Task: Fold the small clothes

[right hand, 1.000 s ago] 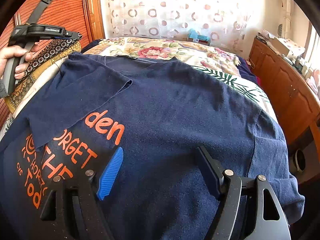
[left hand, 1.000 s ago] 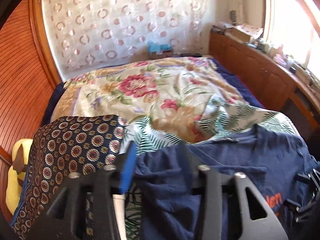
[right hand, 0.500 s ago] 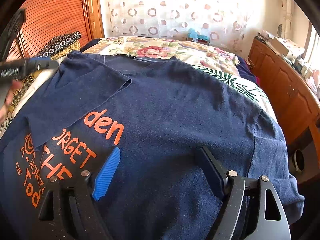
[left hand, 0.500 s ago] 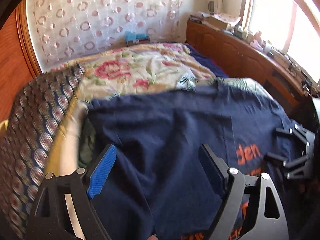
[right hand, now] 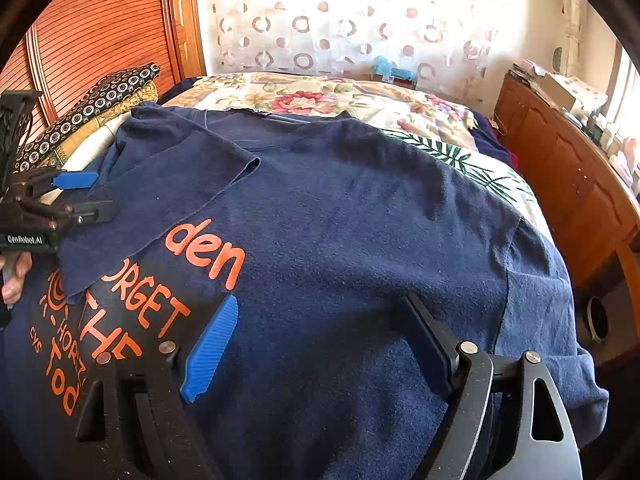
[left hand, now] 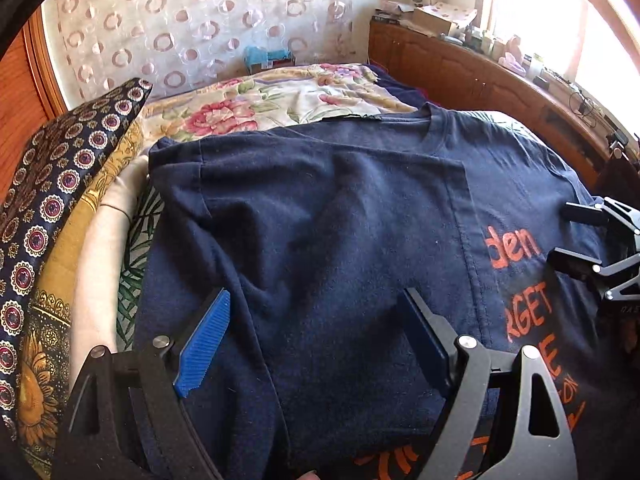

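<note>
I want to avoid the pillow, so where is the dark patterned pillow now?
In both views the patterned pillow lies at the left edge of the bed, left of the navy T-shirt, beside the slatted wooden door.

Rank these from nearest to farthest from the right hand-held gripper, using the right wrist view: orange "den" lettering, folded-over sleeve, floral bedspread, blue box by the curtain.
From the right hand-held gripper:
1. Orange "den" lettering, just ahead, left.
2. Folded-over sleeve, farther left.
3. Floral bedspread, beyond the shirt's collar.
4. Blue box, at the curtain.
</note>
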Demonstrator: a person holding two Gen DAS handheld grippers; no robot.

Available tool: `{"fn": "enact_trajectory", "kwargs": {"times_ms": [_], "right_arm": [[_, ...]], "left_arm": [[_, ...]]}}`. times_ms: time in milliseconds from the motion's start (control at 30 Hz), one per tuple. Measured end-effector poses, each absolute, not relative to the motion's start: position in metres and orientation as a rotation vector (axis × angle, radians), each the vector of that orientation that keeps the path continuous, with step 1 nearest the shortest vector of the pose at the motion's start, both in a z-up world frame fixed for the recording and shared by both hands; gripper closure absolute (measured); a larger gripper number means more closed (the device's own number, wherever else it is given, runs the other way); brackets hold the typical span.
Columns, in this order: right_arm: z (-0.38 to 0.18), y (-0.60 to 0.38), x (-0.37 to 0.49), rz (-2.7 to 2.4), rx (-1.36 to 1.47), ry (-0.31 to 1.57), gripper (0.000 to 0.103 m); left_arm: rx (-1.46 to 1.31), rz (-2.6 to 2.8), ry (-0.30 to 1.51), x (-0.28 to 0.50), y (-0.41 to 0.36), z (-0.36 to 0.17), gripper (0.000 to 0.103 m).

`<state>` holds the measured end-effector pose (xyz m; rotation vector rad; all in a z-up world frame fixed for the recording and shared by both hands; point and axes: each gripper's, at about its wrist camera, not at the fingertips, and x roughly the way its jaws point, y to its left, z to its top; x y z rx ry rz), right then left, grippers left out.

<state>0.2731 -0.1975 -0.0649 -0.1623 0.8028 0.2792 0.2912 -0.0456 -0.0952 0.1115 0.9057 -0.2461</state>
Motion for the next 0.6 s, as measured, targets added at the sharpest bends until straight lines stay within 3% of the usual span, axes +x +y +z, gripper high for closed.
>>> {"fn": "enact_trajectory", "kwargs": {"times_ms": [367,600], "right_arm": [[-0.063,-0.204,0.272,0.257,-0.145,0.808,0.018],[-0.029,-0.282,0.241,0.135,0.011,0.748,0.018]], "left_arm": [[0.109,-0.253,0.902,0.293,-0.048,-0.096,0.013],[0.11,-0.252,0.902,0.293,-0.048,-0.096,0.013]]}}
